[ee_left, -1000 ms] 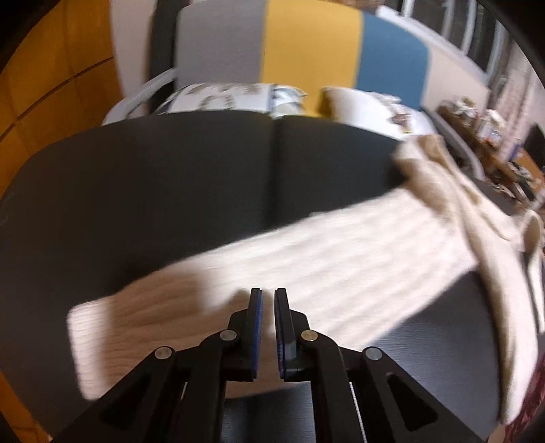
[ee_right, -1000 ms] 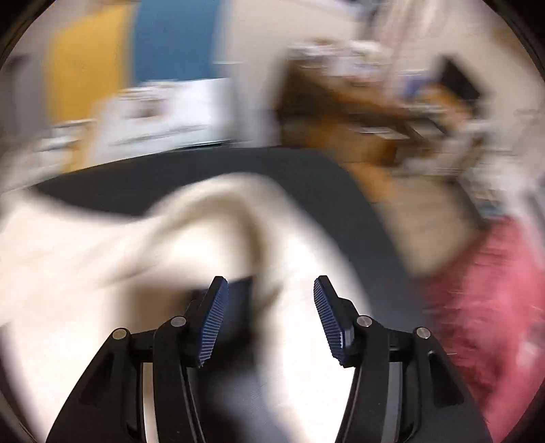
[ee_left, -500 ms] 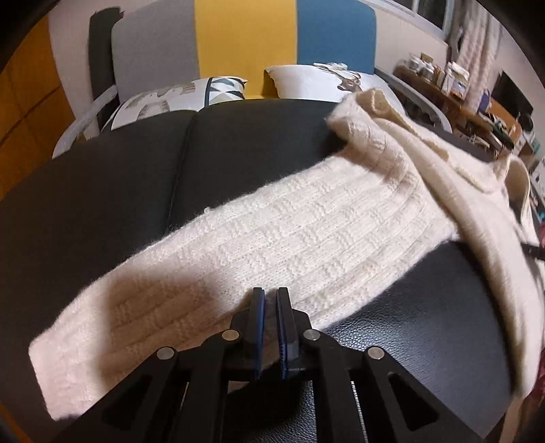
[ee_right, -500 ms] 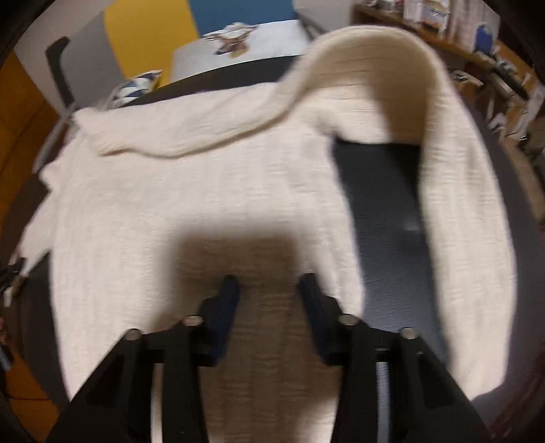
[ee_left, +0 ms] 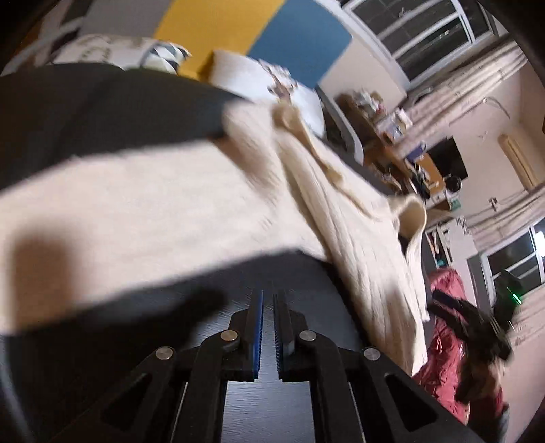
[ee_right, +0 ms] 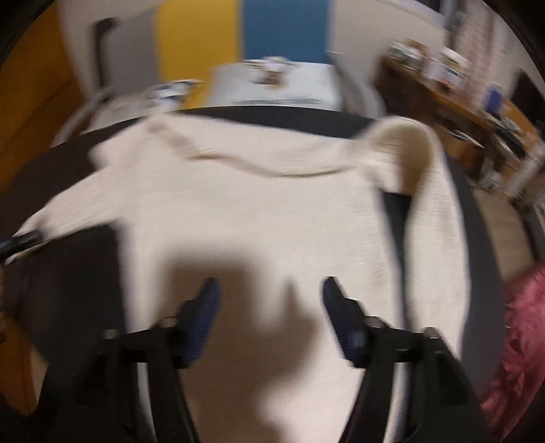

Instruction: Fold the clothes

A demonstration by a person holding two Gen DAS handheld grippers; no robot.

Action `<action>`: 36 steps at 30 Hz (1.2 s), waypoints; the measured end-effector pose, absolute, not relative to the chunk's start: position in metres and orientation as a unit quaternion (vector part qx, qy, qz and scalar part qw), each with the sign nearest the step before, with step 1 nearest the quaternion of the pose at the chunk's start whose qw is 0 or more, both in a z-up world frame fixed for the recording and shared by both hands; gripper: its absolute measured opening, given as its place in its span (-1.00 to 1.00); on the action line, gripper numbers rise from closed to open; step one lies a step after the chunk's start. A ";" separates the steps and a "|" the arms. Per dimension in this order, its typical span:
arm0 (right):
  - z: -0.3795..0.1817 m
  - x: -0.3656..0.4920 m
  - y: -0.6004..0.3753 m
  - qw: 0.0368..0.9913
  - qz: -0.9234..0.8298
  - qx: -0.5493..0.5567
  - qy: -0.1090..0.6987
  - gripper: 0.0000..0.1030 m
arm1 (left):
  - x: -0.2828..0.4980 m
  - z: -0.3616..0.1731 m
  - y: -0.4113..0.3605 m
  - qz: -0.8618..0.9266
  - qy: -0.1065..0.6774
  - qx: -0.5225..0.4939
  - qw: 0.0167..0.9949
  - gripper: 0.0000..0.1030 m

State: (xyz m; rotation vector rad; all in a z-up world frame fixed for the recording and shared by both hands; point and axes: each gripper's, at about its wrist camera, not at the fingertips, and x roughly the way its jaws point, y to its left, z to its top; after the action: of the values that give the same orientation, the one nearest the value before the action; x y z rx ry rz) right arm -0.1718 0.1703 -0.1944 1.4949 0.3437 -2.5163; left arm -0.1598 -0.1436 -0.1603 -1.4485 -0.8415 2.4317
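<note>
No writing is readable through the blur; my left gripper (ee_left: 268,327) has its fingers nearly pressed together, pinching nothing, above the black table (ee_left: 85,112); my right gripper (ee_right: 270,323) is spread wide over the cream sweater (ee_right: 259,211) lying flat there; a red garment (ee_right: 521,327) lies beside the table; cushions (ee_left: 112,51) sit beyond.

1. A black counter (ee_left: 102,112) fills the left and middle of the left wrist view.
2. Two white printed pillows (ee_right: 272,85) lie past its far edge, upper middle.
3. A wall (ee_left: 211,24) of grey, yellow and blue panels stands behind them, along the top.
4. A cluttered wooden shelf (ee_right: 470,102) sits at upper right, blurred.
5. A red blanket (ee_right: 517,334) lies at lower right.
6. Windows (ee_left: 439,30) with pale curtains show at top right.
</note>
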 end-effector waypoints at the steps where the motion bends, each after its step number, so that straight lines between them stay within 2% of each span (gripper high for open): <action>1: -0.195 -0.158 0.162 0.109 -0.848 0.503 0.124 0.39 | -0.162 -0.165 -0.130 0.815 -0.284 -0.496 0.098 -0.92; 7: -0.202 -0.079 0.114 0.174 -0.837 0.491 0.169 0.41 | -0.152 -0.176 -0.080 0.803 -0.253 -0.526 0.116 -0.91; 9: -0.223 -0.070 0.114 0.133 -0.831 0.501 0.202 0.41 | -0.145 -0.176 -0.073 0.803 -0.240 -0.531 0.119 -0.91; 10: -0.233 -0.069 0.118 0.119 -0.829 0.507 0.205 0.34 | -0.142 -0.175 -0.071 0.804 -0.235 -0.533 0.120 -0.91; 11: -0.232 -0.069 0.123 0.120 -0.834 0.507 0.180 0.12 | -0.139 -0.176 -0.071 0.803 -0.233 -0.535 0.120 -0.91; 12: -0.231 -0.069 0.129 0.121 -0.839 0.507 0.159 -0.59 | -0.135 -0.177 -0.071 0.801 -0.235 -0.536 0.121 -0.91; 13: -0.227 -0.070 0.134 0.121 -0.841 0.505 0.152 -0.68 | -0.134 -0.177 -0.073 0.799 -0.240 -0.538 0.123 -0.90; 17: -0.212 -0.077 0.145 0.134 -0.843 0.504 0.131 -0.72 | -0.125 -0.180 -0.070 0.790 -0.265 -0.534 0.144 -0.90; 21: -0.158 -0.108 0.180 0.122 -0.874 0.468 0.050 -0.72 | -0.127 -0.175 -0.052 0.792 -0.262 -0.525 0.170 -0.90; 24: -0.141 -0.146 0.211 0.092 -0.880 0.466 0.009 -0.72 | -0.136 -0.171 -0.036 0.789 -0.269 -0.519 0.190 -0.90; 30: -0.185 -0.217 0.238 0.031 -0.851 0.524 0.034 -0.72 | -0.165 -0.172 0.009 0.783 -0.253 -0.529 0.209 -0.90; 36: -0.217 -0.213 0.236 0.041 -0.848 0.527 0.028 -0.70 | -0.191 -0.190 0.062 0.759 -0.250 -0.555 0.232 -0.89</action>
State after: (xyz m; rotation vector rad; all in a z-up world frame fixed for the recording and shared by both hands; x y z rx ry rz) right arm -0.2133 0.2359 -0.2169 1.6153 0.0852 -2.5978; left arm -0.1915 0.0618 -0.1901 -1.5257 -0.6861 2.0843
